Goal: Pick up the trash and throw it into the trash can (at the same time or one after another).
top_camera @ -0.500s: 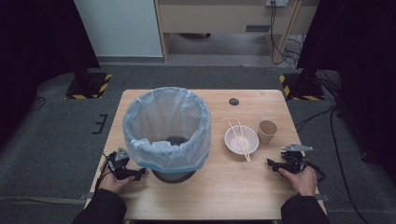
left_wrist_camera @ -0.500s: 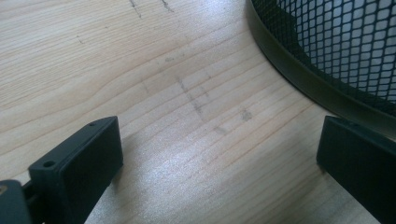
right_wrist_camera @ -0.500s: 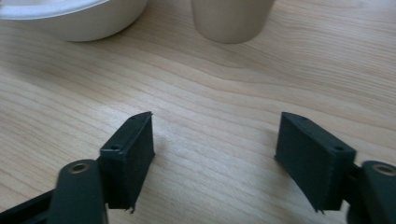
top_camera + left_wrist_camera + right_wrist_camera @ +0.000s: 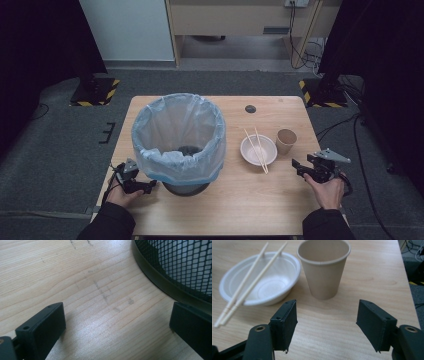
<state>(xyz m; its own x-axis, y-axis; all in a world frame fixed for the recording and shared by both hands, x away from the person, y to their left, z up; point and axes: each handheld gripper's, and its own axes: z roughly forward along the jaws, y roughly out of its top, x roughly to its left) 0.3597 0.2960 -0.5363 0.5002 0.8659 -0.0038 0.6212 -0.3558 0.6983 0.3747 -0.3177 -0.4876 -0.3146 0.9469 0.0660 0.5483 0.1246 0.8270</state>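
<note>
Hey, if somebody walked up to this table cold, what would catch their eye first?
First the big black mesh bin with its pale blue bag liner, standing left of centre on the wooden table. Right of it sits a white bowl with two chopsticks laid across it, and a brown paper cup beside that. The left gripper rests open by the bin's base, and the right gripper, open too, points toward the cup.

Looks like a lab or test room I'm working in: black curtains [image 4: 45,45], hazard-striped stand bases [image 4: 95,92], grey carpet [image 4: 60,145], loose cables [image 4: 300,42] by the wall.
</note>
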